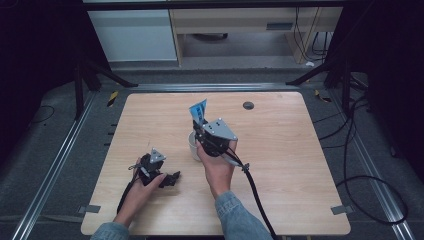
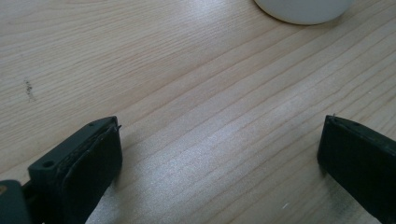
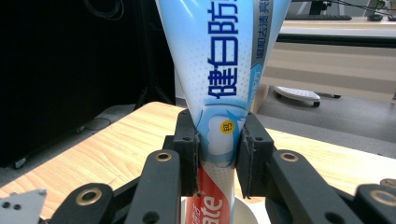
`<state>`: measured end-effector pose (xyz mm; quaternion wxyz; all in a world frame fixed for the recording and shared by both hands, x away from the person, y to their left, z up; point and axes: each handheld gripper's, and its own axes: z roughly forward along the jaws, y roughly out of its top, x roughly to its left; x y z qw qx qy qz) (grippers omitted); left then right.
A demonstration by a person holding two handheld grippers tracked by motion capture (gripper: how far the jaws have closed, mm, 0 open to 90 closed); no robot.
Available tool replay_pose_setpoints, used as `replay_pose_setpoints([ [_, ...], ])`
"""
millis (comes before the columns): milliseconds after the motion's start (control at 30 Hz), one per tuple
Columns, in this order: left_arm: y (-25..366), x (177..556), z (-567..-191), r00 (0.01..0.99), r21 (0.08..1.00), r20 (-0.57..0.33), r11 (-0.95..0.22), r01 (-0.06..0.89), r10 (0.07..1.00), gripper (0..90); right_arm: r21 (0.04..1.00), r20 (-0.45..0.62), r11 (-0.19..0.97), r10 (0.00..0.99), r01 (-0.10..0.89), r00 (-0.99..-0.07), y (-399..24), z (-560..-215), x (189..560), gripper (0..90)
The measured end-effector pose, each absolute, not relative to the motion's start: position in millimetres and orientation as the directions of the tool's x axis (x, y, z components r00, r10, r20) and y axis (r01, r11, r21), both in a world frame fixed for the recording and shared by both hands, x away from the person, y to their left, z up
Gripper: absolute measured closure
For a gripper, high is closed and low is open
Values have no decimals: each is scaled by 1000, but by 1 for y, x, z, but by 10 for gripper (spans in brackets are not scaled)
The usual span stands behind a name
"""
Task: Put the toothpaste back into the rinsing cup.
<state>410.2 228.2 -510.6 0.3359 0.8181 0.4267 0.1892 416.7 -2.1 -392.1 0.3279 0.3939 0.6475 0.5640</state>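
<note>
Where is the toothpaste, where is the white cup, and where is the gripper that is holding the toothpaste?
toothpaste tube (image 3: 224, 70), right gripper view, on its blue printed body.
white cup (image 2: 303, 9), left gripper view, on its rounded side.
right gripper (image 3: 218, 154), right gripper view, midway between its fingertips, which clamp the tube.

A light wooden table (image 1: 280, 165) with rounded corners stands on a grey floor (image 1: 55, 150). Near its far edge sits a small dark round disc (image 1: 248, 105). Metal rails (image 1: 60, 150) run along both sides of the table, and black cables (image 1: 360, 165) loop over the floor at the right. Behind the table are a white cabinet (image 1: 132, 35) and a pale wooden desk (image 1: 260, 22), with dark stand legs (image 1: 107, 75) at either side
</note>
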Motion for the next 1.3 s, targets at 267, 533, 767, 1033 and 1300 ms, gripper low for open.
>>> replay_pose_setpoints([
  [267,228,410,-511,563,711,21,-408,573,826,0,987,7,70,883,145,-469,-2,-406,422,725],
  [533,228,410,-510,564,709,22,-411,573,825,0,981,14,77,887,177,-462,-5,-422,428,725],
  [767,228,410,-510,565,709,22,-411,573,825,0,978,25,74,888,196,-460,-4,-432,430,723],
  [1033,228,410,-510,565,709,23,-411,573,825,0,973,34,76,887,218,-460,-3,-441,432,723],
  [1300,228,410,-510,565,709,23,-411,573,825,0,972,31,82,887,222,-461,-2,-444,434,722],
])
